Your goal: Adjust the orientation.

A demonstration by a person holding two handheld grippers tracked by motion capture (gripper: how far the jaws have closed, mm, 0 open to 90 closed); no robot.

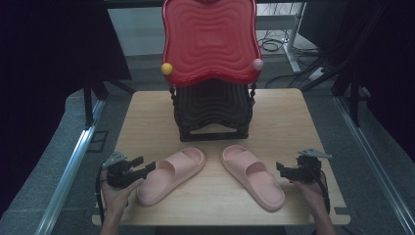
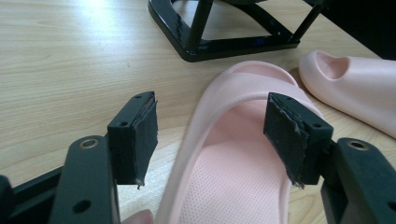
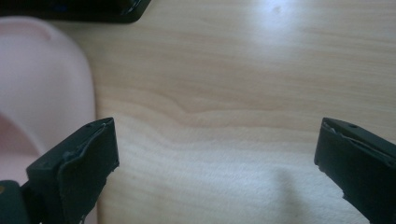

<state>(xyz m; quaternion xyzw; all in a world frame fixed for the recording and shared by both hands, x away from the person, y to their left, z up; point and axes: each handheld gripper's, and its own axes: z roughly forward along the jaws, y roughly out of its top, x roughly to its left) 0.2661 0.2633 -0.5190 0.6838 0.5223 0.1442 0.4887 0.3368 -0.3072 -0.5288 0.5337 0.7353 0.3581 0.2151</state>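
L slipper (image 2: 243,140) is seen on the table (image 1: 293,112) w/ its rim between the wide-spread jaws of the L gripper (image 2: 210,135), not yet pinched. Foam is judged light, soft, grippy; side rim is best pinched. R gripper (image 3: 215,158) is held wide beside the R slipper (image 3: 42,84).

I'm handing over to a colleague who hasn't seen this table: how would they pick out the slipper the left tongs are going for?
Start from the black rack with the red top at the back of the wooden table. Two pink slippers lie in front of it; take the left slipper. Unlike the right slipper, it sits at the open left tongs, its edge between their pads.
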